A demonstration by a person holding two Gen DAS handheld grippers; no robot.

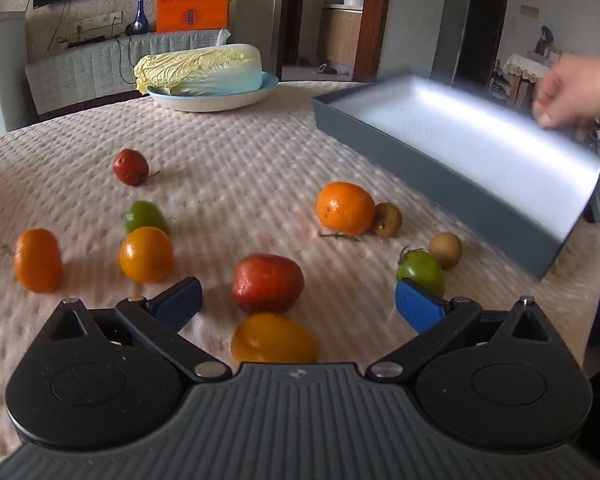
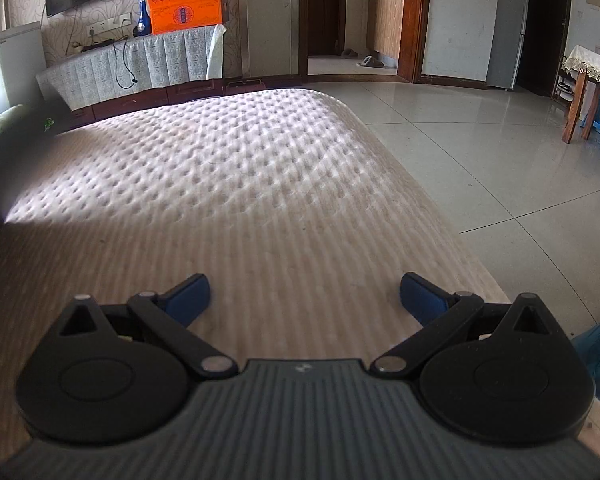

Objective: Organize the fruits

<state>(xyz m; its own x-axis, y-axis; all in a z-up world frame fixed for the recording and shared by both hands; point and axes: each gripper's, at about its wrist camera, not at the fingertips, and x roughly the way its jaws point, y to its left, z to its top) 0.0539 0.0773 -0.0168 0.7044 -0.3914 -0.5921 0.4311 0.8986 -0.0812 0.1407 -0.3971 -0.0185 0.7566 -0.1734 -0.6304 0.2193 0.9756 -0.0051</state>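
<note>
Grey tray (image 1: 432,176) tilts at table edge; both claws gape.

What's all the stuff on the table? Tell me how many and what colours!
Orange fruits: five, orange to yellow-orange, spread over the tablecloth.
Red fruits: two, one near, one far left.
Green fruits: two, one left, one right.
Brown fruits: two, small, right side.
Tray: one, grey, tilted, right.
Cabbage: one, pale yellow-green, on a plate, far side.
Bare hand: one, on the tray's far rim.
Left gripper: open.
Right gripper: open, over bare cloth.
</note>
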